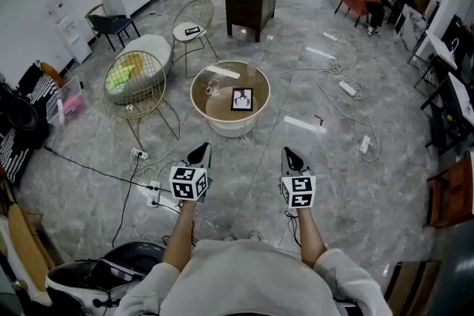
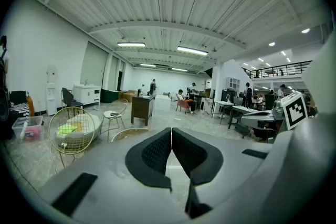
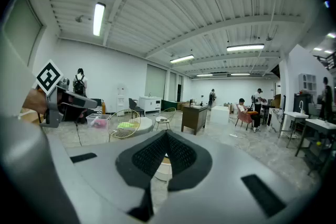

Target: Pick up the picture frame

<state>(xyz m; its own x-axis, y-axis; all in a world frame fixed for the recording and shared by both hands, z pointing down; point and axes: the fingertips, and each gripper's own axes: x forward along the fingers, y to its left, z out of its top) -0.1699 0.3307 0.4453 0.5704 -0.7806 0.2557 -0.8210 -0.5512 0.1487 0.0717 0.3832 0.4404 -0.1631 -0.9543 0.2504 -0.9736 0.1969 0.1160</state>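
Note:
The picture frame (image 1: 242, 99), black-edged with a white picture, lies flat on the round table (image 1: 201, 101) ahead of me in the head view. My left gripper (image 1: 199, 153) and right gripper (image 1: 291, 157) hover side by side over the floor, well short of the table and pointing toward it. Both are shut and hold nothing. In the left gripper view the left gripper (image 2: 171, 131) has its pads pressed together, and the table's rim (image 2: 127, 134) peeks out behind them. The right gripper (image 3: 167, 135) also has its pads touching; the table's white base (image 3: 162, 169) shows below. Neither gripper view shows the frame.
A clear glass object (image 1: 213, 88) and a white strip (image 1: 222, 72) share the tabletop. Two wire chairs (image 1: 135, 81) (image 1: 194, 20) stand left and behind. Cables and a power strip (image 1: 152, 192) run across the floor by my left. A dark cabinet (image 1: 250, 2) stands beyond; people sit far right.

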